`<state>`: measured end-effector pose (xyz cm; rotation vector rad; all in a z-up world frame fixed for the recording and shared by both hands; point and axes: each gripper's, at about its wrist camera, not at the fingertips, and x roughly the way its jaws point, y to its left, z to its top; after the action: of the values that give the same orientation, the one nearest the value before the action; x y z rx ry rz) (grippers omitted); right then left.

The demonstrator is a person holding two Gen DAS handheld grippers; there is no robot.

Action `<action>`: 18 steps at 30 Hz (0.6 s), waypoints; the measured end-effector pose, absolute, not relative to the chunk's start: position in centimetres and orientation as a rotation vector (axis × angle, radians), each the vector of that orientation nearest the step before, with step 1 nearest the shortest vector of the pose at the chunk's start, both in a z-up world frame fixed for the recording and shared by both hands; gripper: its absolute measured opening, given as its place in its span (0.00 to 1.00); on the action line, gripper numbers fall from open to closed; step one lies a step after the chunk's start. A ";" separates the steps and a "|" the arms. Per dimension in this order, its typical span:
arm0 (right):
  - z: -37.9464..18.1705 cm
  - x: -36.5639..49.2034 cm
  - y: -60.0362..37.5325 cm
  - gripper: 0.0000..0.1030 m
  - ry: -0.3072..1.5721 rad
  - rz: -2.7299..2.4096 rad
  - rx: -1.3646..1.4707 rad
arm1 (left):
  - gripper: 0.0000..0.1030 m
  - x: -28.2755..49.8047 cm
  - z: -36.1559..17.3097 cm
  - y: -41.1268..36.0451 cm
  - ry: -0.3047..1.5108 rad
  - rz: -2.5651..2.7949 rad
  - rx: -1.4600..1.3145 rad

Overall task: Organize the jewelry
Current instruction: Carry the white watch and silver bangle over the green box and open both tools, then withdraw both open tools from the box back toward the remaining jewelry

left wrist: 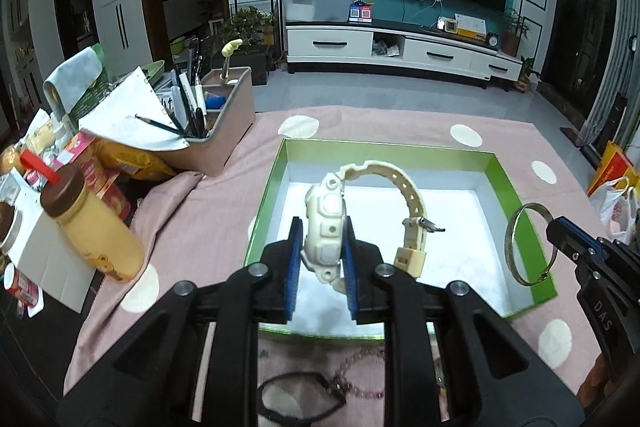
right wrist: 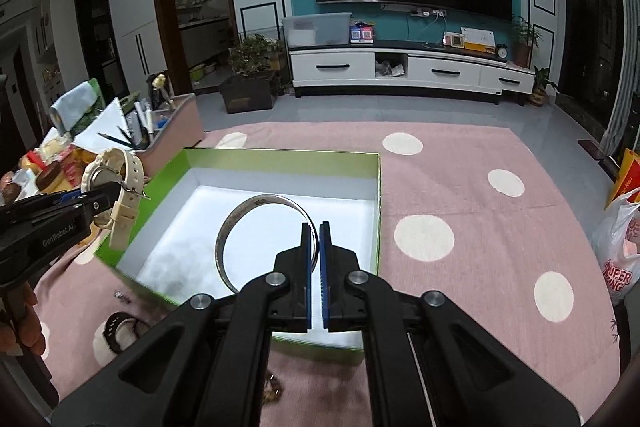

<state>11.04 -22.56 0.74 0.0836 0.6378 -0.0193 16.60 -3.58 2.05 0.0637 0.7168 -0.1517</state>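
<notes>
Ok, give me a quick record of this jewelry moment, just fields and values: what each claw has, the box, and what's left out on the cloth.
left claw: shut on cream watch, held above the box
right claw: shut on silver bangle, over the box
green box: open, white inside, nothing seen resting in it
pink dotted cloth: under the box
left out: black band and beaded bracelet near the box's front edge

The desk is covered by a pink cloth with cream dots (right wrist: 460,187). On it sit an open green box with a white floor (right wrist: 280,163), a pink pen organizer (left wrist: 224,131), a black bracelet (left wrist: 298,401), a beaded bracelet (left wrist: 360,367) and snack packets (left wrist: 120,159).
</notes>
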 end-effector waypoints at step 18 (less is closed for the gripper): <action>-2.4 14.6 -22.9 0.12 0.741 -0.086 0.043 | 0.28 20.3 -2.0 -6.3 0.795 -0.097 0.136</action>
<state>14.65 -22.95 -2.45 0.0428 0.7410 -0.0860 20.26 -6.26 -2.02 0.1362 0.7953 -0.0967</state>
